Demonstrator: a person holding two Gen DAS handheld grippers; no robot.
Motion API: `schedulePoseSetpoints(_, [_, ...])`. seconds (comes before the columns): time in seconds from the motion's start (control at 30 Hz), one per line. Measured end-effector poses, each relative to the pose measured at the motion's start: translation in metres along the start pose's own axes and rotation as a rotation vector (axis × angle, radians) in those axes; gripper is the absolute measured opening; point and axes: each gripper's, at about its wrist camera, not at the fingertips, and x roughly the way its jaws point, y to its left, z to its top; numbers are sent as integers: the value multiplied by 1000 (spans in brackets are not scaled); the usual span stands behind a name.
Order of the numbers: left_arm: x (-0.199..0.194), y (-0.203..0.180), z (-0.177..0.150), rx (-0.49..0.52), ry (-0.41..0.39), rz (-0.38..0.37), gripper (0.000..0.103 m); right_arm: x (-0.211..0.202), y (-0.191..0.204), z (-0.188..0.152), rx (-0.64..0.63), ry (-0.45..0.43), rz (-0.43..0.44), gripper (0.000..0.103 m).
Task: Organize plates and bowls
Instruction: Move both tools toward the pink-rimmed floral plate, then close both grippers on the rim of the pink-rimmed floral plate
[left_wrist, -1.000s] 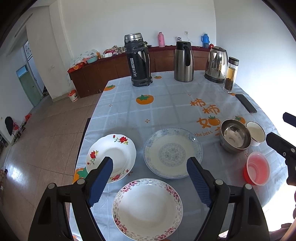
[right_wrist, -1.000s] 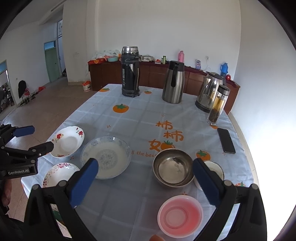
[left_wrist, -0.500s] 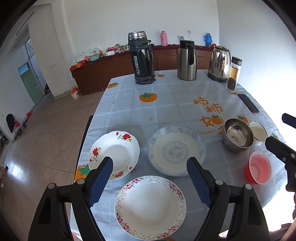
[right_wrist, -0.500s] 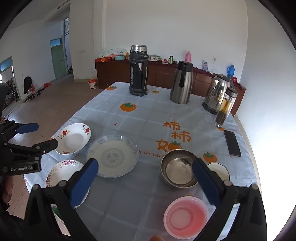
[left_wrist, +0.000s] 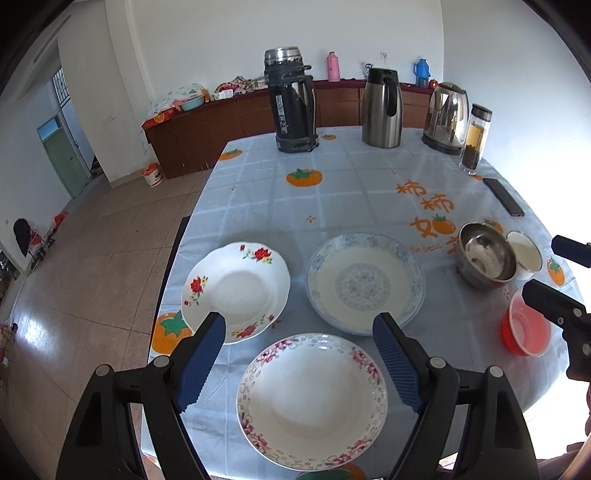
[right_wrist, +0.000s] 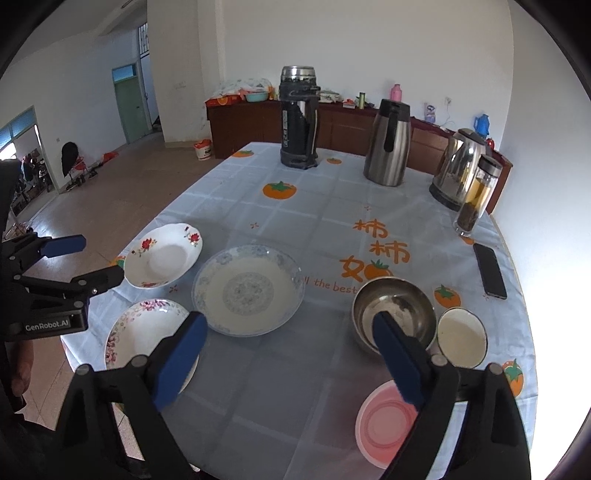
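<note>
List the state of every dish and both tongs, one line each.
Red-flower plate: empty, flat, alone.
Blue-patterned plate: empty, unstacked.
Pink-flower plate: empty, nearest table edge.
Steel bowl: upright, whitish residue inside.
White cup: upright beside steel bowl.
Red bowl: upright, empty.
Left tongs: open, holding nothing.
Right tongs: closing, nothing between.

left gripper: wide apart, empty | right gripper: closing, empty
</note>
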Motion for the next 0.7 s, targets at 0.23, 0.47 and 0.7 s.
schedulePoseSetpoints(0.23, [38, 32, -35, -62, 118, 43, 84, 38, 18, -13, -38, 117, 106, 63])
schedulePoseSetpoints(0.47, [68, 55, -65, -109, 220, 76, 84, 76, 36, -23, -53, 208, 182, 63])
schedulePoseSetpoints(0.7, [96, 72, -89, -169, 339, 45, 49, 109, 59, -34, -107, 283, 241, 58])
